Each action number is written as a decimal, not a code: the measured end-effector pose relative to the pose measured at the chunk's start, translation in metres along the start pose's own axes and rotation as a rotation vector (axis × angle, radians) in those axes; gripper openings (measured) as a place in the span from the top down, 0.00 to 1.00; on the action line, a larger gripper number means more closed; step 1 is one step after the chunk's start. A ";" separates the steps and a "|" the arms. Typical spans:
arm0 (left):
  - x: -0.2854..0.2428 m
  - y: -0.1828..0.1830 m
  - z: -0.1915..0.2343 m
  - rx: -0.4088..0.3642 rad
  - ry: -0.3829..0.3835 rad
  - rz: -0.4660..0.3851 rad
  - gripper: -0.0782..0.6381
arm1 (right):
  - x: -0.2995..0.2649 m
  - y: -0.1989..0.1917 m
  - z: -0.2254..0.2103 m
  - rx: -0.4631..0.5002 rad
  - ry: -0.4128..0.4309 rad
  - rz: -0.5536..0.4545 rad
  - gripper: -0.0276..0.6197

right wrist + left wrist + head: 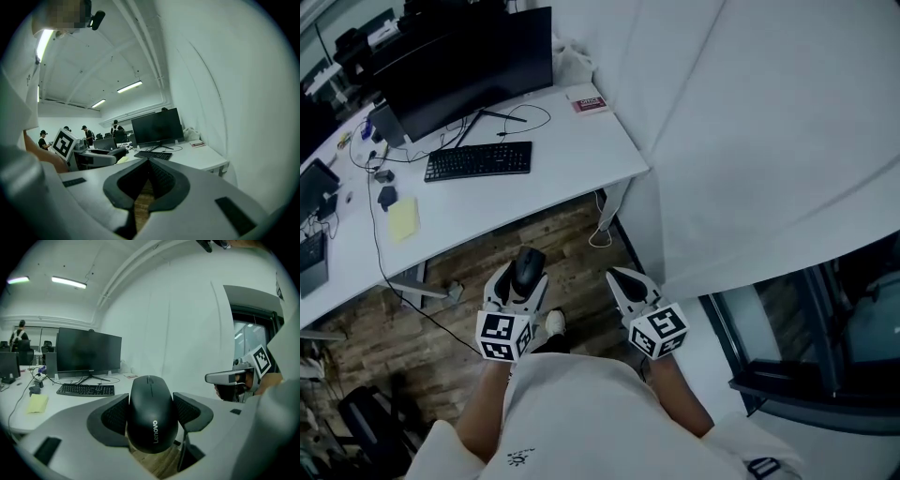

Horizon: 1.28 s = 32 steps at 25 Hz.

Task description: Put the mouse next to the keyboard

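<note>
A black Lenovo mouse (152, 414) sits clamped between the pads of my left gripper (151, 411), held in the air over the wooden floor, short of the desk. In the head view the same mouse (526, 268) shows at the tip of the left gripper (519, 281). The black keyboard (478, 160) lies on the white desk (562, 159) in front of a dark monitor (473, 66); the keyboard (85, 389) also appears far ahead in the left gripper view. My right gripper (624, 283) hangs beside the left one, jaws closed together and empty (147, 180).
A yellow notepad (403, 218) lies left of the keyboard, with cables and small devices (380, 178) behind it. A small red booklet (589, 103) lies at the desk's far right corner. A white wall (750, 141) stands right of the desk. People stand far off across the office (86, 133).
</note>
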State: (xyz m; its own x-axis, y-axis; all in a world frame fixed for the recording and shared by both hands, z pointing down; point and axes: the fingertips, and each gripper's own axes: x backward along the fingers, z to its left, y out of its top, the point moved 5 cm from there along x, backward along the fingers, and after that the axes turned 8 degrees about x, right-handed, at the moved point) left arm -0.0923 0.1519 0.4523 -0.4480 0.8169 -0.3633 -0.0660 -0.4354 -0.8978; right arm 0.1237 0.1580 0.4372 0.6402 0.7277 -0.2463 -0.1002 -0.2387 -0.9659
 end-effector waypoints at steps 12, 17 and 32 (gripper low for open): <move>-0.040 0.026 0.071 -0.022 -0.026 0.013 0.47 | -0.079 0.019 -0.008 0.001 -0.026 0.008 0.93; -0.049 0.034 0.090 -0.020 -0.039 0.012 0.47 | -0.100 0.023 -0.009 0.004 -0.036 0.017 0.93; -0.067 0.040 0.122 -0.011 -0.058 0.007 0.47 | -0.127 0.031 -0.010 0.001 -0.073 0.029 0.93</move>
State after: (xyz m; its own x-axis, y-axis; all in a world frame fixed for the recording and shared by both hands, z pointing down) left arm -0.1743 0.0339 0.4714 -0.4997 0.7902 -0.3548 -0.0527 -0.4365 -0.8981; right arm 0.0475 0.0517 0.4395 0.5794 0.7657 -0.2793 -0.1184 -0.2600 -0.9583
